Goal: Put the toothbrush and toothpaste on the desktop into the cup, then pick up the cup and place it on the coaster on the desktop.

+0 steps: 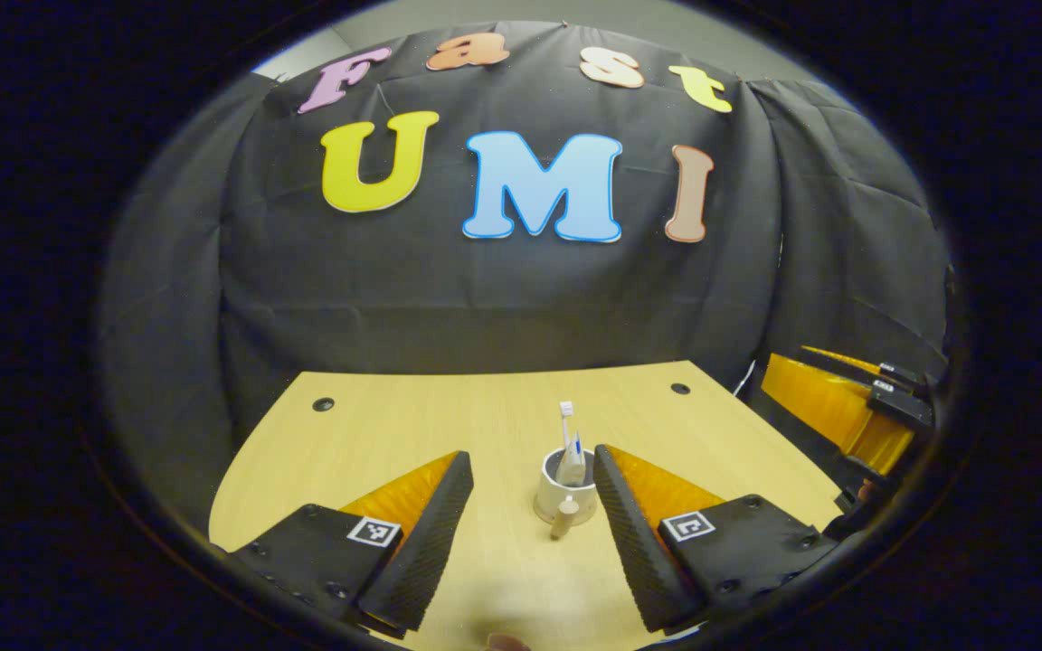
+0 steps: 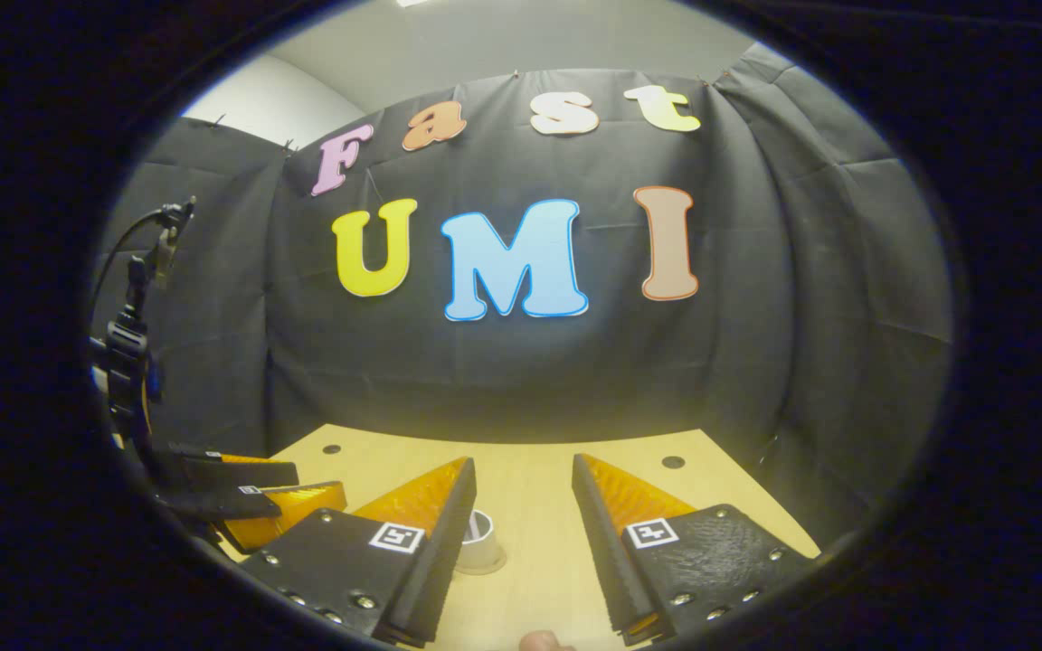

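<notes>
A white cup (image 1: 566,495) with a wooden handle stands upright on the wooden desktop (image 1: 394,425). Inside it, the white toothbrush (image 1: 565,414) sticks up and the toothpaste tube (image 1: 573,467) leans beside it. My left gripper (image 1: 532,457) is open, and the cup sits apart from both fingers, nearer the right-hand one. My right gripper (image 2: 523,461) is also open with nothing between its fingers. In the right gripper view, a white cup rim (image 2: 482,542) peeks out from behind its left-hand finger, contents hidden.
The right gripper (image 1: 847,407) hangs off the desktop's right edge in the left gripper view. The left gripper (image 2: 259,502) sits low at the left in the right gripper view, below a dark stand (image 2: 127,344). Small dark holes (image 1: 323,404) mark the desktop's far corners.
</notes>
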The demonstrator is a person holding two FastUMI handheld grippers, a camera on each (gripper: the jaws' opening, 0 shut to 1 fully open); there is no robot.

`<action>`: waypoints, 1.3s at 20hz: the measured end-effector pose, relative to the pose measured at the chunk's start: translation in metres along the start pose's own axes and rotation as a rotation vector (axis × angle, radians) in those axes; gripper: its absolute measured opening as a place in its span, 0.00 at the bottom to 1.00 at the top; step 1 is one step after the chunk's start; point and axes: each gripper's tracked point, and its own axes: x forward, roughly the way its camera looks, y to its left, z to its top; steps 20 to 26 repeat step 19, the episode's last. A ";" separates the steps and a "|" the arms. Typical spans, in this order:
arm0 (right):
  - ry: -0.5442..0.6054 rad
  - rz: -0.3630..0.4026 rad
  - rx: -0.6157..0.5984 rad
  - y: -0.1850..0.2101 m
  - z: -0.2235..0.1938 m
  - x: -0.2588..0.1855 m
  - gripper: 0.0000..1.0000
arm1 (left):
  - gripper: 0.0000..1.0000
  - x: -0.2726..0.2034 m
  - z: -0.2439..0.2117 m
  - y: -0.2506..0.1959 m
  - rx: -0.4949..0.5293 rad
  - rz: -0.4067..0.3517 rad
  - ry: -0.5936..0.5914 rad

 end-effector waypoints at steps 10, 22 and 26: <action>-0.062 -0.071 -0.108 0.001 0.007 -0.002 0.64 | 0.90 -0.023 0.022 0.002 0.022 -0.031 -0.160; -0.059 -0.067 -0.088 0.004 0.004 0.002 0.99 | 0.90 -0.019 0.020 0.021 -0.010 -0.017 -0.167; -0.059 -0.067 -0.088 0.004 0.004 0.002 0.99 | 0.90 -0.019 0.020 0.021 -0.010 -0.017 -0.167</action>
